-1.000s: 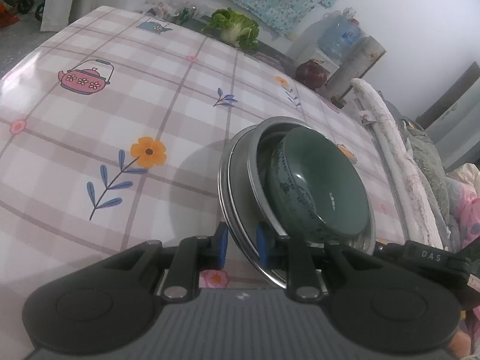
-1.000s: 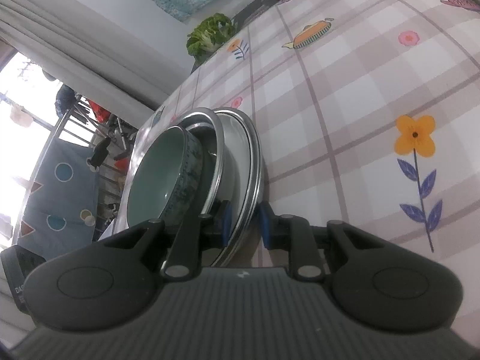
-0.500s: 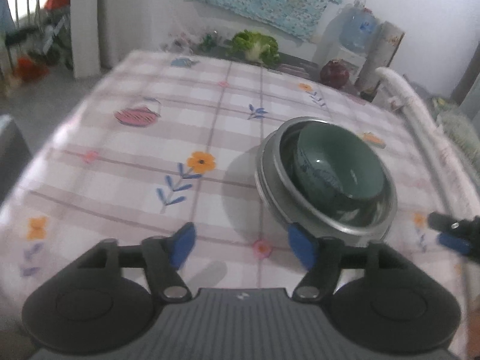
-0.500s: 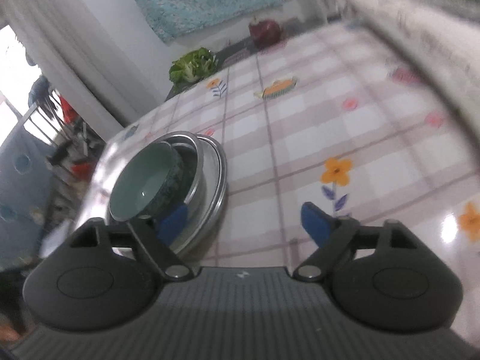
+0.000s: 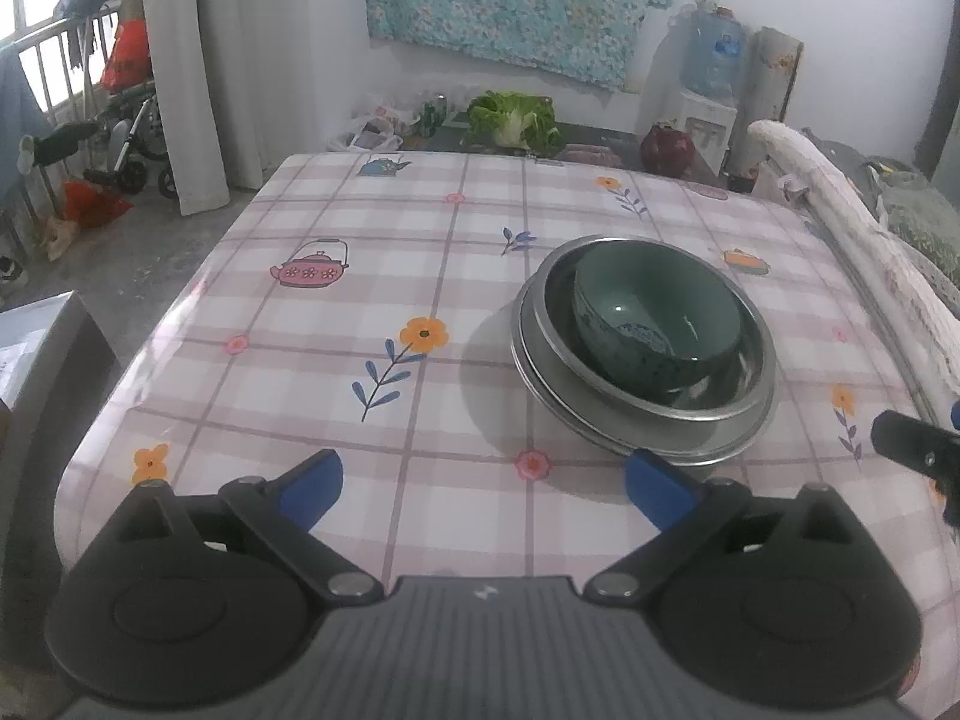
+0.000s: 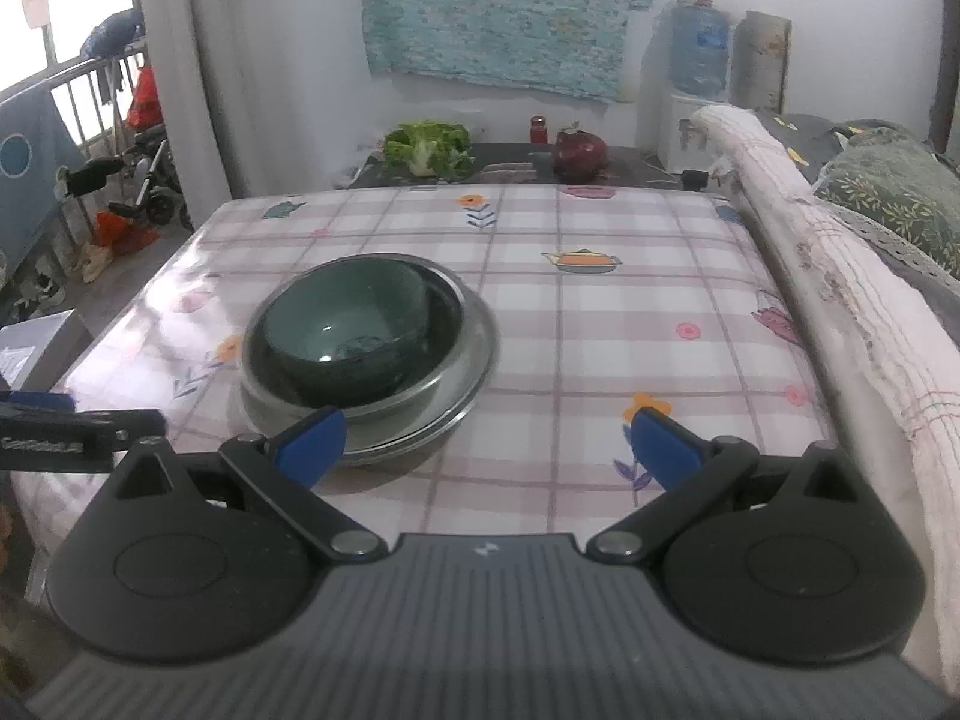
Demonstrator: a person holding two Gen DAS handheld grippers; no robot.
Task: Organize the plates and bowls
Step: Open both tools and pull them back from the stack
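- a small room with a checked, flower-printed tablecloth (image 5: pixel 372 276) over a table, a blue patterned cloth (image 5: pixel 516 0) on the far wall, and a curtain (image 5: pixel 204 60) and railing at the left.
- the green bowl (image 5: pixel 657 324) sits upright, mouth up, inside a steel bowl (image 5: pixel 744 384) that rests on a steel plate (image 5: pixel 543 387); the stack stands on the right half of the table in the left wrist view, nearer the near edge than the far one.
- the stack is round, so it has no long axis to speak of; the green bowl sits off-centre in the steel bowl, toward the far left side.
- a second ago both grippers were pinched on the stack's rim from opposite sides; now both are off it and drawn back, and the stack rests on the table alone.
- left gripper (image 5: pixel 486 483): jaws have just been opening, now wide, nothing between them.
- right gripper (image 6: pixel 486 441): jaws have just been opening, now wide and empty, with the stack beyond its left finger.
- this reads as the nested stack being set down and let go, so this placing looks done.
- farther out: a cabbage (image 5: pixel 513 120) and a dark red round thing (image 5: pixel 667 149) on a low table beyond, a water bottle (image 5: pixel 714 57) far right, a quilted roll (image 6: pixel 840 312) along the right edge.
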